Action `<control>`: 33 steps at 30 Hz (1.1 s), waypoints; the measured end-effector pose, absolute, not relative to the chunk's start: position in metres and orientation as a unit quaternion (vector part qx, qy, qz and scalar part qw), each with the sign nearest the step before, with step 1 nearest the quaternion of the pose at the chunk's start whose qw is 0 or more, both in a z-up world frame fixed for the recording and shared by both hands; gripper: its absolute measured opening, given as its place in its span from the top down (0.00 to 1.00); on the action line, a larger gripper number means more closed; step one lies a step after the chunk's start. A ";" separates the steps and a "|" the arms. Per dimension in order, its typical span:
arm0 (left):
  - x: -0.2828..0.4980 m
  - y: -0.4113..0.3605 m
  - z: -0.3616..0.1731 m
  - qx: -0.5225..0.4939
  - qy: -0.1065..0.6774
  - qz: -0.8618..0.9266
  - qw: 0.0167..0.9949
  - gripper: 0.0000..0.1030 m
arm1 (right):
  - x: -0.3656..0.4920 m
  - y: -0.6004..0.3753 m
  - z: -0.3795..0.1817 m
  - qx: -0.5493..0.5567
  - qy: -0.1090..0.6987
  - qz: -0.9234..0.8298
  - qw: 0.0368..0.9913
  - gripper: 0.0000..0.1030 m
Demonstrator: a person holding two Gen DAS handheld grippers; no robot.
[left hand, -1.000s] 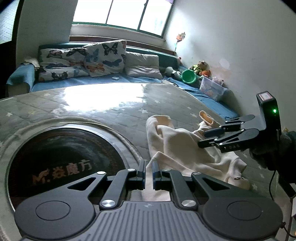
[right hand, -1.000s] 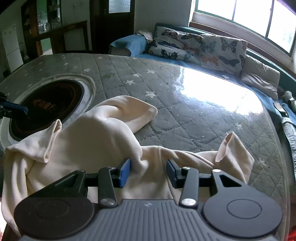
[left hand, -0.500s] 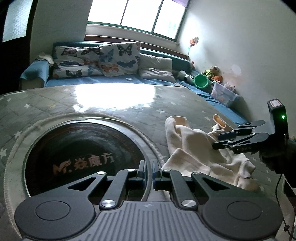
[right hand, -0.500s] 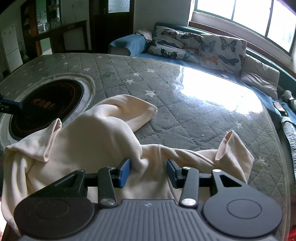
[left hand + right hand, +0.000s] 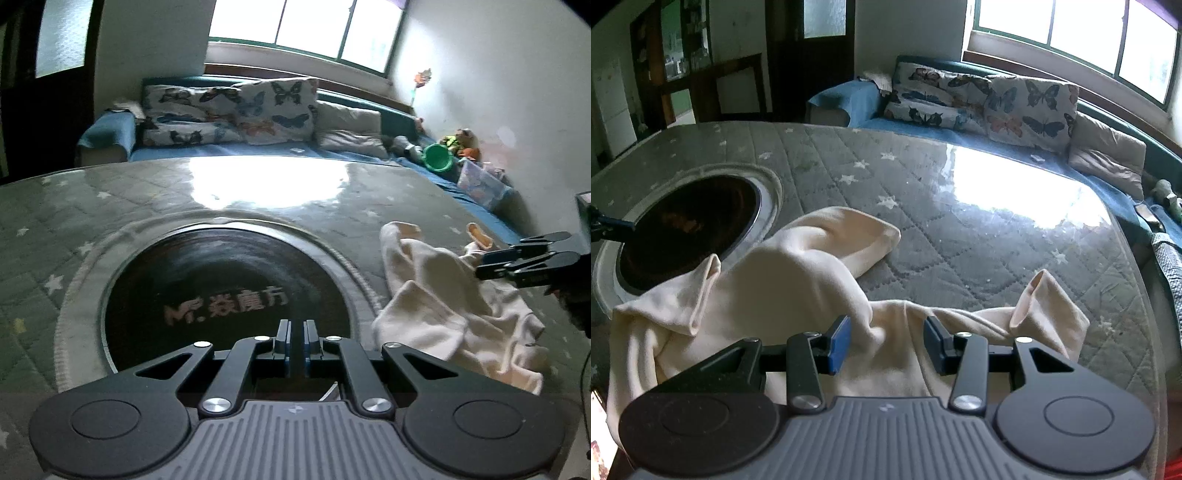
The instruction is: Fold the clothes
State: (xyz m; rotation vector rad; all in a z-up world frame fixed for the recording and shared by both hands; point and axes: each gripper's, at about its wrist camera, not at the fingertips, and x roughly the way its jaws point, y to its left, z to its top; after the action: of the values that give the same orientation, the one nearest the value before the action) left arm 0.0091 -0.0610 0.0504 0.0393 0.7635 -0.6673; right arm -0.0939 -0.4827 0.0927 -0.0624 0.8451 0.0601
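One cream garment (image 5: 798,295) is seen crumpled lower left on the quilted tabletop (image 5: 923,206), beside one dark round inset (image 5: 225,291). Two hand-held grippers are counted: left hand-held gripper (image 5: 295,341) pressed together, nothing pinched; right hand-held gripper (image 5: 886,341) spread, garment bunched between, not squeezed. Three butterfly cushions (image 5: 277,107) sit upper centre.

The left wrist camera is looking down its fingers, close over the dark round inset (image 5: 229,295), facing the far sofa (image 5: 229,147). The right wrist camera is sitting close above the cream garment (image 5: 798,280). Both are sharing these.
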 end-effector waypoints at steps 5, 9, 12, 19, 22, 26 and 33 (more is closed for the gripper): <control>0.013 -0.054 0.052 0.018 0.366 -0.308 0.878 0.93 | -0.093 -0.484 0.100 -0.025 0.401 0.029 0.915 0.57; 0.015 -0.056 0.057 0.009 0.362 -0.313 0.878 0.92 | -0.090 -0.486 0.106 -0.017 0.393 0.029 0.919 0.57; 0.018 -0.064 0.061 0.004 0.359 -0.324 0.875 0.92 | -0.087 -0.488 0.109 -0.014 0.387 0.027 0.922 0.57; 0.024 -0.098 0.064 0.006 0.359 -0.357 0.862 0.92 | -0.071 -0.498 0.109 0.025 0.385 0.026 0.922 0.61; 0.030 -0.119 0.061 0.010 0.364 -0.369 0.855 0.92 | -0.060 -0.502 0.107 0.048 0.388 0.031 0.920 0.62; 0.042 -0.148 0.055 0.007 0.379 -0.383 0.842 0.92 | -0.041 -0.510 0.097 0.085 0.399 0.037 0.912 0.62; 0.047 -0.171 0.045 0.011 0.390 -0.401 0.829 0.91 | -0.007 -0.513 0.075 0.135 0.420 0.055 0.896 0.62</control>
State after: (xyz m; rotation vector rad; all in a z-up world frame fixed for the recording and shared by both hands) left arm 0.0470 -0.1713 0.0454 0.0228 0.8275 -0.8501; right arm -0.0068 -0.5125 0.0752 0.2790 0.8694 0.1139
